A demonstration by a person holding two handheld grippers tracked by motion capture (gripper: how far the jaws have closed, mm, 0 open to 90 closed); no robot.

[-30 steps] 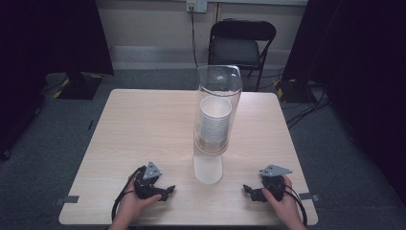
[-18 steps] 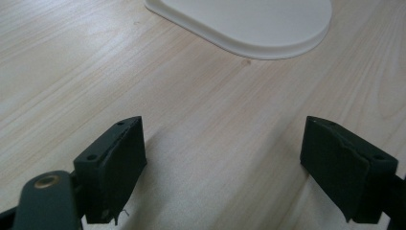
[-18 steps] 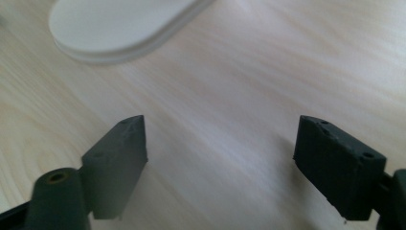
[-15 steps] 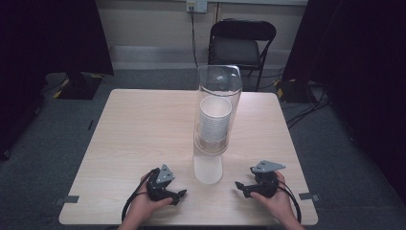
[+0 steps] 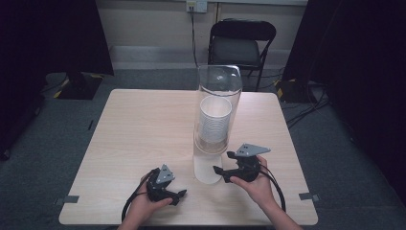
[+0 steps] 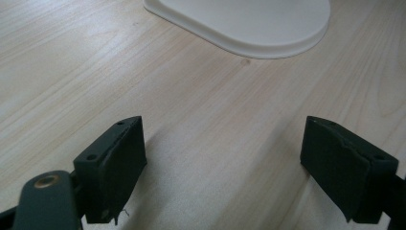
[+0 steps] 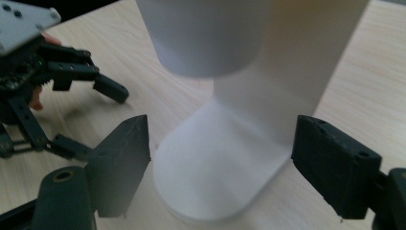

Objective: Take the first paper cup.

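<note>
— While the right claw (image 5: 218, 170) hangs beside that white stand (image 5: 207, 167), can you tell from above how its jaws sit?

— Not well from the high view; they are small dark prongs pointing at the stand. The right claw's own camera settles it: two blocky black jaws apart, with the stand's rounded foot (image 7: 210, 182) lying on the table between them and neither pad touching it. They have just been closing in, yet nothing is gripped.

— And the left claw (image 5: 181, 194)?

— From above it sits low on the table (image 5: 143, 129), near the front edge, left of the stand. Its own camera shows matte black jaws spread wide over bare pale wood, with the curved edge of the stand's foot (image 6: 249, 28) farther ahead, well clear of them.

— What is the stand made of?

— Smooth white plastic, by the look of it: a flat foot with a rounded end and an upright back. On top rides a tall clear tube (image 5: 218, 108) with a stack of ribbed white cups (image 5: 214, 122) inside. The high view gives you the tube and the stack; the right claw's camera catches a blurred white rounded bottom (image 7: 206, 38) hanging above the foot, plus the other claw (image 7: 57, 86) off to its left.

— Anything behind?

— A black folding chair (image 5: 242, 45) past the far edge of the table.
</note>
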